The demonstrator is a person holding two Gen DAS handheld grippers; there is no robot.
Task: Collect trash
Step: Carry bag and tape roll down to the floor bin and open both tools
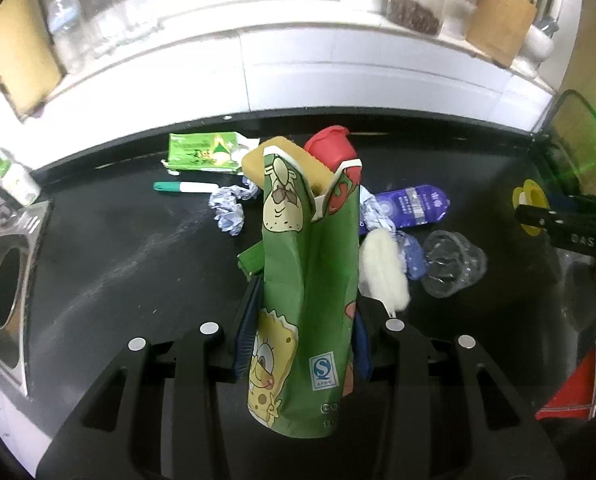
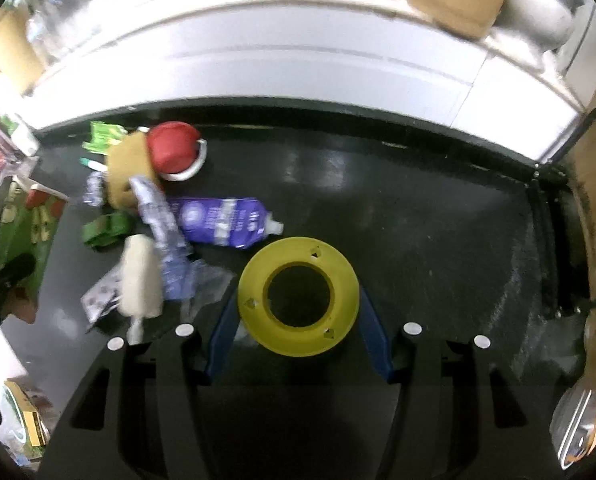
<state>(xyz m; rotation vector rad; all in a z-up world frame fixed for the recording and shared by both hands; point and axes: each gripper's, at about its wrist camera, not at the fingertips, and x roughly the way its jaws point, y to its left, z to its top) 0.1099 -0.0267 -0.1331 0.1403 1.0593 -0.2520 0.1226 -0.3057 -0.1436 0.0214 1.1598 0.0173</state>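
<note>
My left gripper (image 1: 304,320) is shut on a green cartoon-printed carton (image 1: 306,280), held upright above the black counter (image 1: 117,248). My right gripper (image 2: 298,316) is shut on a yellow plastic ring (image 2: 298,296), lifted off the counter; the same ring (image 1: 528,204) shows at the right edge of the left wrist view. Litter lies on the counter behind: a purple pouch (image 2: 221,222), a white ice-cream-shaped piece (image 2: 139,276), crumpled wrappers (image 1: 227,210), a clear plastic cup (image 1: 452,264), a red cup (image 2: 173,152), a tan sponge (image 2: 127,174) and a green packet (image 1: 199,152).
A marker pen (image 1: 185,188) lies left of the litter. A steel plate with a round hole (image 1: 3,288) is set into the counter at far left. Behind the counter runs a white ledge (image 1: 298,60) with jars, bottles and a paper bag (image 1: 498,24).
</note>
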